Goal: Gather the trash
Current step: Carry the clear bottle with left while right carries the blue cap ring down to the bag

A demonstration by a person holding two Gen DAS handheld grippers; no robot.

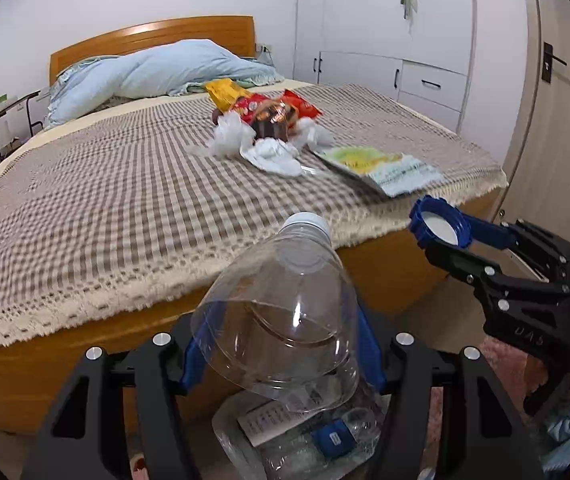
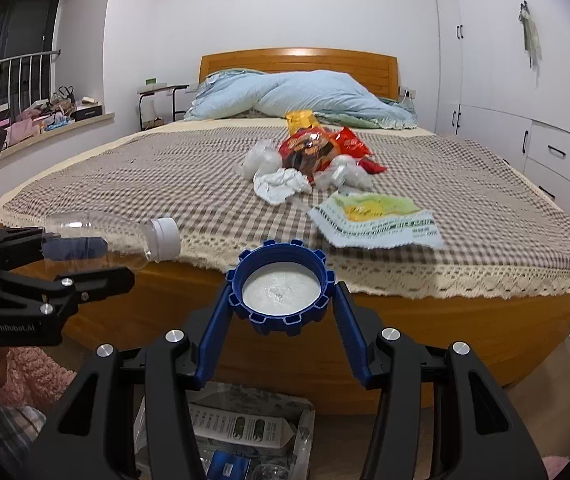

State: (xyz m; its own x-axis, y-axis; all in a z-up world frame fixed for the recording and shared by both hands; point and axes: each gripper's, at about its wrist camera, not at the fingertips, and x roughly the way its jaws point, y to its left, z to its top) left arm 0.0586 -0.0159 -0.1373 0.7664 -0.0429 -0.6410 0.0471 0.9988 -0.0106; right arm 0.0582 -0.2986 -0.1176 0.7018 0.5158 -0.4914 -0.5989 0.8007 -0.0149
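The left gripper [image 1: 281,364] is clenched on an empty clear plastic bottle [image 1: 281,320], gripping the body so that the white-capped neck points forward and slightly up. This hold keeps the bottle clear of the bed [image 1: 85,208] and directly above the trash container [image 1: 297,440] visible below the fingers. The container already holds clear plastic and printed packaging, which suggests it is the collection point.

The right gripper [image 2: 283,304] is clenched on a large blue ribbed lid [image 2: 281,288]. The fingers [image 2: 215,320] press on opposite sides of its rim, and the white inner liner faces the camera. It is held just off the foot of the bed, also above a transparent bag of packaging [image 2: 241,432] seen beneath it. Whether this is the same container cannot be determined.

Both items are held over the receptacle rather than over the bedspread, so opening the fingers should drop them in. Judged step: deposit of the bottle and lid.

Remaining trash lies on the checked bedspread [image 2: 165,176], grouped near the centre:
- red snack bags [image 2: 317,148] and a yellow wrapper [image 2: 301,119];
- crumpled white tissues [image 2: 281,186] and clear plastic wads [image 2: 261,162];
- a flat green-and-yellow packet [image 2: 377,220], nearest the foot edge.

The grouping keeps later pick-ups within one reach zone. The task is judged partly complete.
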